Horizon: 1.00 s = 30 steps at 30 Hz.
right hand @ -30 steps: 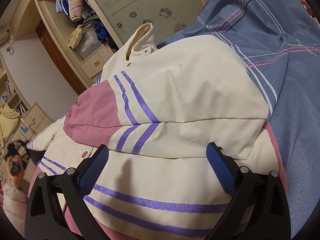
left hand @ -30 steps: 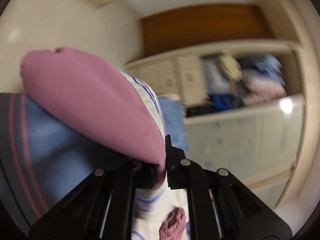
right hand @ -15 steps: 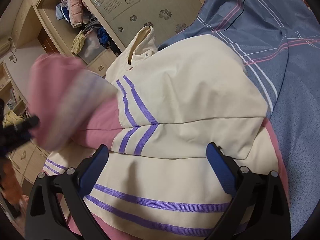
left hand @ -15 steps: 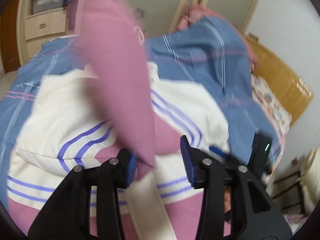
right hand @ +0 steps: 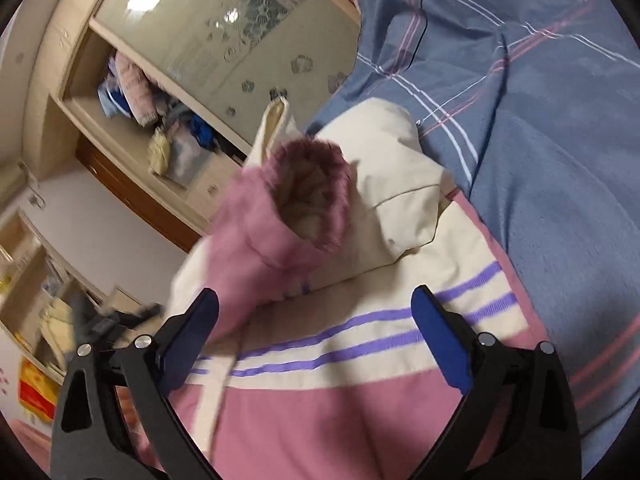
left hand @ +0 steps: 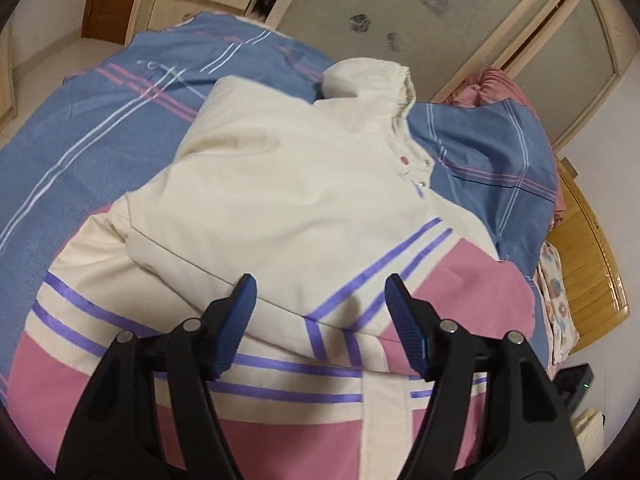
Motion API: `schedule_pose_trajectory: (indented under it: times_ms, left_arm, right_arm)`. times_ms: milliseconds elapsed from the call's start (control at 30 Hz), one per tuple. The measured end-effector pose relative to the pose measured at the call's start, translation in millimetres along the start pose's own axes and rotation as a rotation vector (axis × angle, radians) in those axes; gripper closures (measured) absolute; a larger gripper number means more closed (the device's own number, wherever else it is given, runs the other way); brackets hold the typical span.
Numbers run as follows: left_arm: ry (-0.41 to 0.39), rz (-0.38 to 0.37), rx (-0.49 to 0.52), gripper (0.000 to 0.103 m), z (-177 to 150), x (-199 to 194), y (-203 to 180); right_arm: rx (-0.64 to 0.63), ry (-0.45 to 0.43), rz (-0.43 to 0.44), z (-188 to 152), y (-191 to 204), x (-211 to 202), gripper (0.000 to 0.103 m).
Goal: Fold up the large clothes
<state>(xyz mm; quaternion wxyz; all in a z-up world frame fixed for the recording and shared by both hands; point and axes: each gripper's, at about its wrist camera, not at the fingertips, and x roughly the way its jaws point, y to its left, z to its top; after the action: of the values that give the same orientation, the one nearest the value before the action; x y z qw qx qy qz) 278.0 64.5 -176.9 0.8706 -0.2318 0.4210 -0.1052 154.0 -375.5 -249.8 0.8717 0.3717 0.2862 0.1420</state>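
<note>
left wrist view, nearest first: the left gripper (left hand: 320, 300) hangs over the jacket (left hand: 280, 184) with its jaws spread wide and nothing between them, blue ribbed pads (left hand: 240, 316) facing each other above the cream and pink cloth. the jacket lies on the bed, a padded cream one with pink panels and purple stripes (left hand: 372, 276); one cream sleeve is folded across the chest, and a pink sleeve (left hand: 492, 292) lies along the right side. farther off its collar (left hand: 376, 80) stands up, with small snaps just below it. beyond the jacket spreads the blue plaid duvet (left hand: 100, 128), then a wooden headboard (left hand: 592, 264) at the right edge and the frosted wardrobe doors (left hand: 420, 4) at the back.

right wrist view, same order: the right gripper (right hand: 316, 320) is likewise open and empty (its left pad sits just beside the pink sleeve, whether touching i cannot tell). under it lie the pink hem and the purple stripes (right hand: 360, 336) of the jacket (right hand: 380, 200). past the pads, a pink sleeve cuff (right hand: 312, 196) is raised, blurred, its ribbed opening turned toward the camera. the blue plaid duvet (right hand: 520, 100) fills the right side, and in the far left an open wardrobe shelf (right hand: 132, 128) holds bundled clothes.
</note>
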Motion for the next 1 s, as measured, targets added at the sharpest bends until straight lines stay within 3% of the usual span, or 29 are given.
schedule_pose_trajectory:
  times_ms: [100, 167, 200, 267, 367, 500, 633, 733, 833, 867, 900, 933, 967, 1000]
  left_arm:
    - [0.029, 0.025, -0.042, 0.036, 1, 25, 19]
    - [0.033, 0.038, -0.087, 0.055, 4, 38, 34]
    - [0.033, 0.047, -0.111, 0.059, 5, 40, 42]
    - [0.029, 0.025, -0.186, 0.077, 7, 40, 63]
    - [0.01, 0.034, -0.286, 0.098, 8, 38, 95]
    - [-0.052, 0.046, -0.326, 0.099, 6, 29, 113]
    - [-0.127, 0.133, -0.292, 0.099, 2, 17, 108]
    - [-0.167, 0.179, -0.287, 0.099, -2, 7, 107]
    - [-0.185, 0.253, -0.261, 0.099, -5, -3, 99]
    - [-0.182, 0.283, -0.232, 0.099, -6, -6, 92]
    - [-0.188, 0.293, -0.21, 0.082, -7, -12, 87]
    - [-0.211, 0.303, -0.187, 0.036, -8, -19, 76]
    - [-0.253, 0.315, -0.17, 0.01, -10, -28, 68]
    - [-0.315, 0.33, -0.145, 0.011, -13, -38, 58]
  right_arm:
    - [0.099, 0.038, 0.053, 15, -5, 3, 0.005]
    - [0.109, 0.091, 0.02, 22, -2, 12, 0.005]
    - [0.1, 0.126, -0.002, 23, 2, 19, 0.008]
    - [0.066, 0.206, -0.005, 17, 17, 35, 0.038]
    - [-0.026, 0.264, -0.05, 10, 47, 59, 0.061]
    - [-0.135, 0.285, 0.003, 9, 94, 81, 0.067]
    - [-0.316, 0.199, -0.045, 26, 139, 101, 0.068]
    - [-0.324, 0.141, -0.177, 54, 129, 118, 0.068]
    - [-0.236, 0.184, -0.356, 71, 91, 124, 0.068]
    - [-0.219, 0.191, -0.409, 71, 81, 123, 0.058]
    - [-0.205, 0.202, -0.442, 69, 70, 119, 0.051]
    - [-0.195, 0.199, -0.454, 66, 60, 109, 0.044]
    - [-0.191, 0.165, -0.459, 62, 57, 98, 0.044]
    - [-0.193, 0.112, -0.473, 60, 57, 85, 0.044]
